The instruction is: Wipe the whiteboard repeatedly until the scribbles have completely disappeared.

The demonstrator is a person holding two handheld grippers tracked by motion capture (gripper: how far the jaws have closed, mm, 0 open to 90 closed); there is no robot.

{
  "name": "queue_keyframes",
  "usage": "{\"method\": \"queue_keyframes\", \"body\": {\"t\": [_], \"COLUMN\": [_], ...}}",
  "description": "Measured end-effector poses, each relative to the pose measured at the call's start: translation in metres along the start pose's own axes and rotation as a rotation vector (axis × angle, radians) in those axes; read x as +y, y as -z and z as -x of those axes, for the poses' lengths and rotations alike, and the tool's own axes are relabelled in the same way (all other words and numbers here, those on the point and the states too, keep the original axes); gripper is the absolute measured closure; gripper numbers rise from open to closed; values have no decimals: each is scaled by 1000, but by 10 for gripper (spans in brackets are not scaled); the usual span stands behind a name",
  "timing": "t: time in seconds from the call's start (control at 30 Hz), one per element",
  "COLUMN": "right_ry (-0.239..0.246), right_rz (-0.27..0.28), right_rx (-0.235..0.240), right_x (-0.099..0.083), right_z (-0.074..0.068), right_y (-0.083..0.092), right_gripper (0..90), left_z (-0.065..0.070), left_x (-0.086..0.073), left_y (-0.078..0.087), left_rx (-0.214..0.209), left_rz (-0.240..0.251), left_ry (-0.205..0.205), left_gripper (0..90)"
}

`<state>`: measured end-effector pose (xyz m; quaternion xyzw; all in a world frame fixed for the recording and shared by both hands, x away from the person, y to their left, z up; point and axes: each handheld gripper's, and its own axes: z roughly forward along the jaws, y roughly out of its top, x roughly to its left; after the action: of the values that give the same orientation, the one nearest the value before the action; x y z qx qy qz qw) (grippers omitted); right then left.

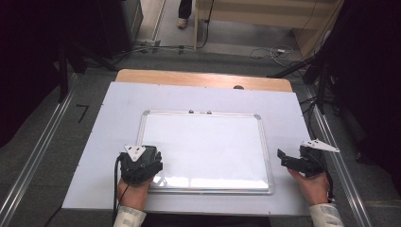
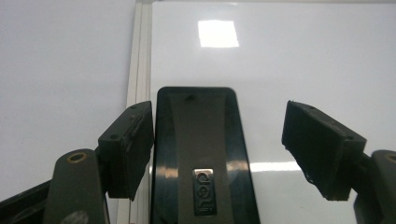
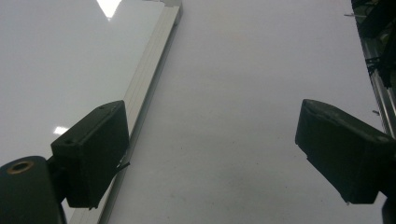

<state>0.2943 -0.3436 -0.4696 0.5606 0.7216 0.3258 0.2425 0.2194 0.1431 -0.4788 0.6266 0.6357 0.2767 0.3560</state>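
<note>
Black and glossy, the flat rectangular plastic eraser (image 2: 198,158) with a small silver label lies on the white rectangular whiteboard with a silver metal frame (image 1: 265,142), at its near left corner, between the jaws of the left gripper (image 2: 217,149). Those jaws are parted: one pad sits just beside the eraser's left edge, the other stands apart from its right edge, so nothing is clamped. In the high view the left gripper (image 1: 140,163) sits low over that corner, the hand coming in from the bottom edge with a pale sleeve at the wrist. The right gripper (image 1: 295,161) is held off the board's right side, over the white sheet covering the light wooden table (image 1: 203,78), pointing inward towards the frame. Its jaws (image 3: 212,154) stand wide with only bare sheet between them, the frame edge running just past one pad. Cables lie on the grey floor beyond the table
</note>
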Motion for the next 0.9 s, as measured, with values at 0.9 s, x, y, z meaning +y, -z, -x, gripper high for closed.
{"method": "queue_keyframes", "body": {"t": [0.9], "right_ry": [2], "right_rz": [-5], "right_rx": [-6], "right_x": [0], "right_z": [0], "right_y": [-1], "right_gripper": [84], "left_z": [-63], "left_x": [31], "left_y": [-7], "left_rx": [-32], "left_rz": [77], "left_ry": [67], "left_gripper": [195]}}
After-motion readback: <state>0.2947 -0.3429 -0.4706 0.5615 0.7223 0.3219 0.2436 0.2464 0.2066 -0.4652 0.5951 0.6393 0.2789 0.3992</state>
